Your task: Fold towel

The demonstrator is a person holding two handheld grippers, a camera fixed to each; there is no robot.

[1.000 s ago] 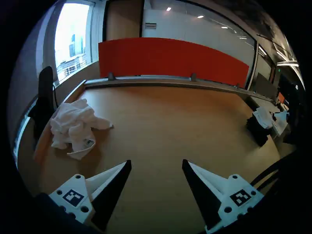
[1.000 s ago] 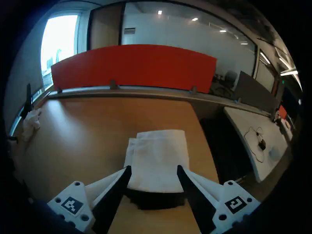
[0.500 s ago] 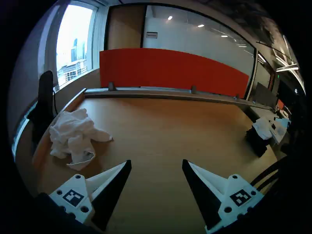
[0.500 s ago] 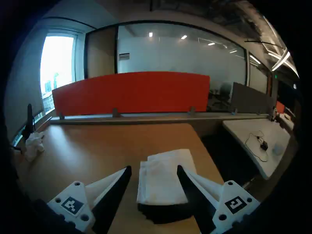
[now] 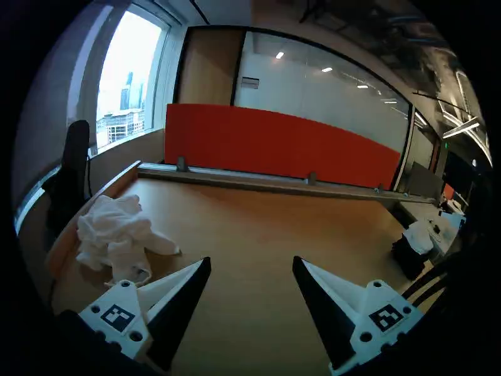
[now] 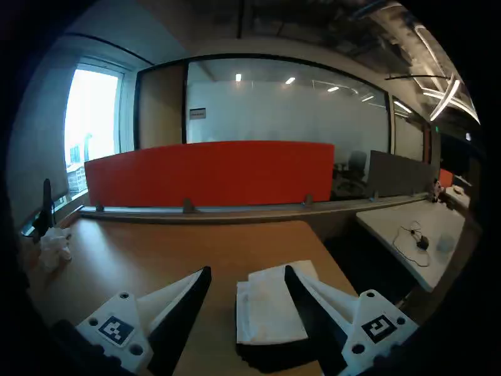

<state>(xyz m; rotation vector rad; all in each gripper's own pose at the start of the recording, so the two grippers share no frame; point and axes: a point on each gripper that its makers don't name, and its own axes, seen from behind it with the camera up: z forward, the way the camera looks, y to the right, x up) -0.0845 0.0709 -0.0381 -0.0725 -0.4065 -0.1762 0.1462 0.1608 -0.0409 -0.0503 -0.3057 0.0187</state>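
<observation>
A crumpled pile of white towels (image 5: 116, 235) lies at the left end of the wooden table (image 5: 263, 238) in the left gripper view, just ahead of the left finger. The left gripper (image 5: 250, 269) is open, with bare table between its fingers. In the right gripper view a folded white towel (image 6: 269, 304) rests on a dark stack near the table's right edge, partly behind the right finger. The right gripper (image 6: 247, 279) is open and holds nothing. The crumpled towel pile (image 6: 55, 244) also shows far left in that view.
A red divider panel (image 5: 275, 144) and a metal rail run along the table's far edge. A dark chair (image 5: 66, 182) stands left by the window. The folded towel stack (image 5: 416, 244) sits at the far right. A white side desk (image 6: 413, 238) with a cable lies right.
Both gripper cameras have tilted upward, so the table and towels have slid lower in each view. The fingers' spacing is unchanged and neither towel moved.
</observation>
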